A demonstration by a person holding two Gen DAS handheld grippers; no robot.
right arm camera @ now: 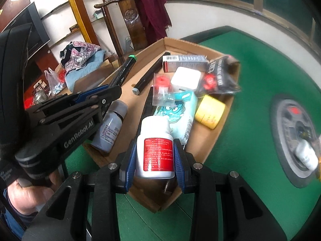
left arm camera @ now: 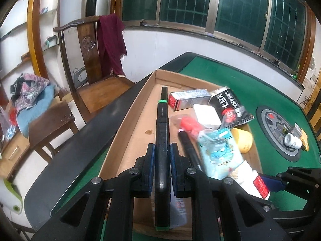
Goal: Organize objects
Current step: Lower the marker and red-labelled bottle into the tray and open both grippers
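A green-felted counter [left arm camera: 230, 76] with a dark raised rim fills the foreground, a round grey panel [left arm camera: 278, 132] set into its middle. Barred dark windows [left arm camera: 240, 10] run along the white wall behind, and a carved wooden chair [left arm camera: 88, 46] draped with a maroon cloth [left arm camera: 112, 42] stands at the counter's far side. A shallow cardboard tray [left arm camera: 128, 124] lies on the felt, crowded with small boxes and packets.

The left hand-held gripper [left arm camera: 162, 160] is clamped tight on a black marker [left arm camera: 162, 140] with green bands; the marker's long axis runs straight ahead along the fingers, its far tip pointing over the tray's bare left strip.

The right hand-held gripper [right arm camera: 154, 156] is closed partway on a white pill bottle [right arm camera: 154, 148] with a red label, held above the tray's near end, cap pointing away toward the tray's contents.
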